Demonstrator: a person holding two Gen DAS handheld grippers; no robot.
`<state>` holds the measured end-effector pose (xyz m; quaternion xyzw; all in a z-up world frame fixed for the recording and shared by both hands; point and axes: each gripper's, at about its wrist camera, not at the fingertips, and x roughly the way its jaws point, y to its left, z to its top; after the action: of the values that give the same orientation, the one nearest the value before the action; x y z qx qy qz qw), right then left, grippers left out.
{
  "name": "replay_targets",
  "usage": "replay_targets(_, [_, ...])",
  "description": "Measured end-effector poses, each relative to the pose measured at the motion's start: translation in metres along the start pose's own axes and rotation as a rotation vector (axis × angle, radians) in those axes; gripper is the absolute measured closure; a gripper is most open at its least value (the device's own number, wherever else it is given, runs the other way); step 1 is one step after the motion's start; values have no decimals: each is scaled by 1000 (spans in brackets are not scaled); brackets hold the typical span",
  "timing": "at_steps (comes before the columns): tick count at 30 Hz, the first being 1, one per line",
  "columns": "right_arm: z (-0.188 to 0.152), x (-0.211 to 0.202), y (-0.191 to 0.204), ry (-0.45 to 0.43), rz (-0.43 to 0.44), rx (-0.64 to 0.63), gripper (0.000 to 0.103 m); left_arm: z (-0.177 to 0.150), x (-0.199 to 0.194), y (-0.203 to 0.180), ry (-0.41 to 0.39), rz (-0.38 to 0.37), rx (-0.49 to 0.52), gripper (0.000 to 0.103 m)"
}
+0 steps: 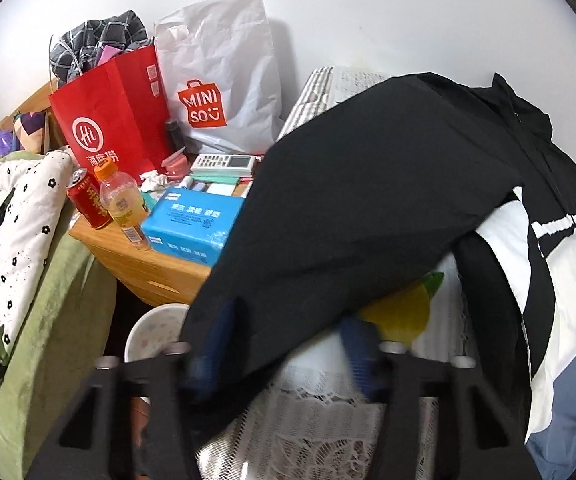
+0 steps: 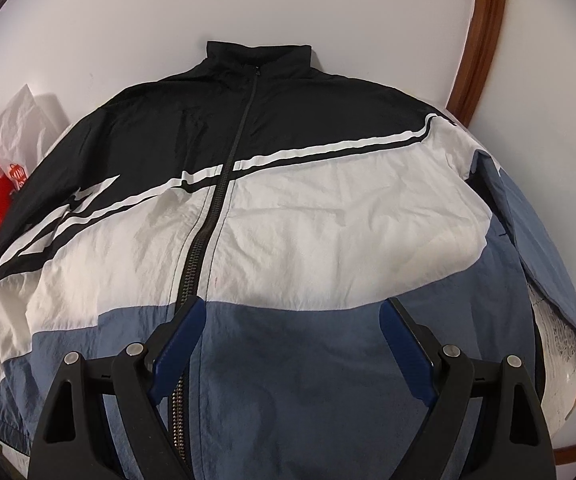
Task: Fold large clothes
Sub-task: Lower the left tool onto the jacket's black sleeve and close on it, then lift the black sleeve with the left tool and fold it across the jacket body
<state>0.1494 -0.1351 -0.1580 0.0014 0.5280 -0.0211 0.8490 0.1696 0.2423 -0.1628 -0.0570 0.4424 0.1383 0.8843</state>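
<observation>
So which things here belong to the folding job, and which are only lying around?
For the job:
jacket
black sleeve
left gripper
right gripper

Just lying about:
red bag
white bag
blue tissue pack
red can
juice bottle
remote

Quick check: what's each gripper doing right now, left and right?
Left gripper: open, black sleeve draped over one finger, not clamped.
Right gripper: open, empty, above the jacket.

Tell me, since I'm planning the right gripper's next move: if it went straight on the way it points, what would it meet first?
Most likely the jacket itself. The right gripper hangs with open jaws over the blue hem panel, aimed up the front towards the white band beside the zipper. Depth is unclear, so how soon it would touch the fabric can't be judged.
</observation>
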Motion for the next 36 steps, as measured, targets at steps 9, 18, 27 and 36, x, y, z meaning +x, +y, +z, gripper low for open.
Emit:
replay_targets(9, [17, -11, -11, -51, 14, -9, 15, 32, -32, -10, -63, -8, 16, 97])
replay_targets(18, [33, -33, -41, -123, 20, -37, 15, 84, -83, -70, -205, -105, 61, 98])
replay_targets(27, [34, -43, -90, -151, 4, -36, 15, 122, -94, -184, -247, -320, 166, 98])
replay_targets(36, [28, -25, -148, -124, -37, 38, 15, 115, -59, -281, -158, -338, 274, 98])
